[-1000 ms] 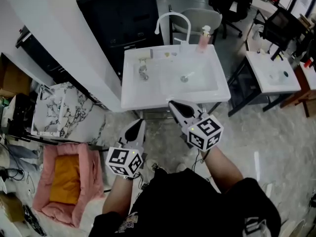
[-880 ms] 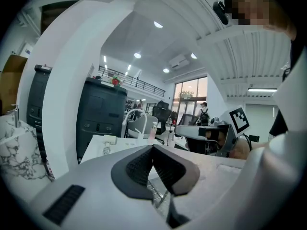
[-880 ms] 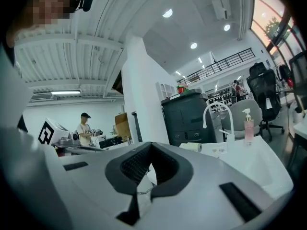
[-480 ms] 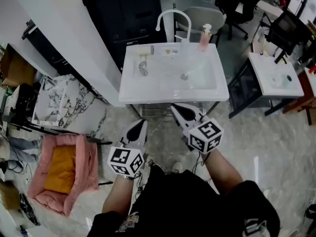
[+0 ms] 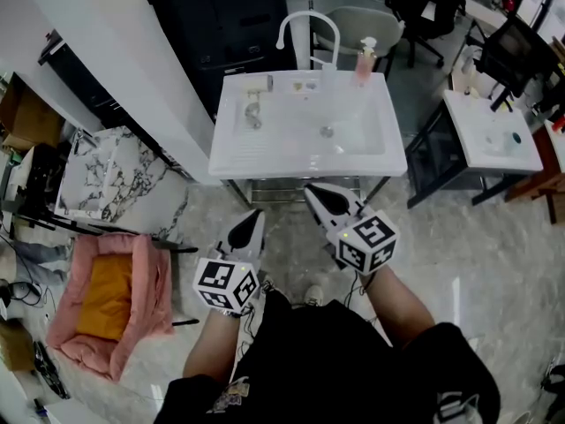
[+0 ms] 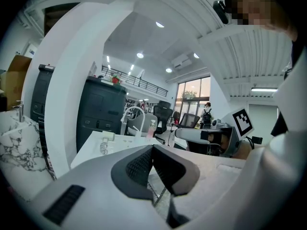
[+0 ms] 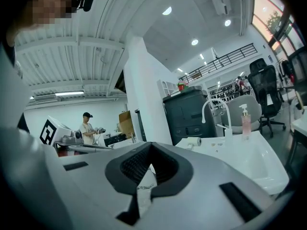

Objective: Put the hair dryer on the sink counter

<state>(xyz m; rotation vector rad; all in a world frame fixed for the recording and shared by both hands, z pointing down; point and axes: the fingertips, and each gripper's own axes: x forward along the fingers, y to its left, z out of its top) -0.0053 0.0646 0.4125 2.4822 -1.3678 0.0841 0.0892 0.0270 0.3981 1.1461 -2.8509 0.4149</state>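
**Both grippers shut and empty, short of the sink**

Hair dryer [image 5: 259, 85] lies on the sink counter [image 5: 265, 153], back-left corner, cord coiled just in front of it. Left gripper [image 5: 252, 221] and right gripper [image 5: 316, 196] held side by side over marble-look floor, pointing at the counter's front edge; each has its jaws pressed together, nothing between them. Right gripper is nearer the edge.

Around: white faucet [image 5: 309, 26] and pink soap bottle [image 5: 364, 60] at the back rim, grey chair [image 5: 366, 25] and black cabinet [image 5: 221, 25] behind, white pillar [image 5: 115, 51] left, pink pet bed [image 5: 110, 299] on the floor far left.
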